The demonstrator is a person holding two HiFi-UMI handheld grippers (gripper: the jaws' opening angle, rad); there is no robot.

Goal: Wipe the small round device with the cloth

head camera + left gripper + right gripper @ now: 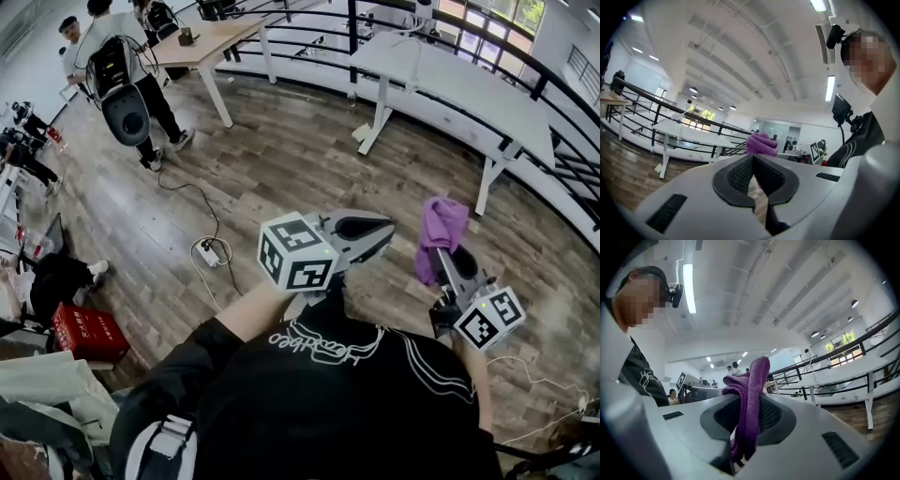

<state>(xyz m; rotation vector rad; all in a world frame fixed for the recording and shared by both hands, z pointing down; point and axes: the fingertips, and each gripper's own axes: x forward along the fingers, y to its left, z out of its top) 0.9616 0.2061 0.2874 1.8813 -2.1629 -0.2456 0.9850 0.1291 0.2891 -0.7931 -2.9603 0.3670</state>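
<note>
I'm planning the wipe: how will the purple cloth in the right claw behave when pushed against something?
Probably floppy: the purple cloth folds and bunches above the right claw. Likely light, since a narrow pinch holds it up. It seems unlikely to slip, clamped between textured pads.

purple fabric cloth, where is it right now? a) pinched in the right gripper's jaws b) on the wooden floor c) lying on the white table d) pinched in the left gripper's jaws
A: the right gripper view shows the purple fabric cloth pinched between the jaws of the right gripper, while the left gripper is shut with nothing between its jaws.
</note>
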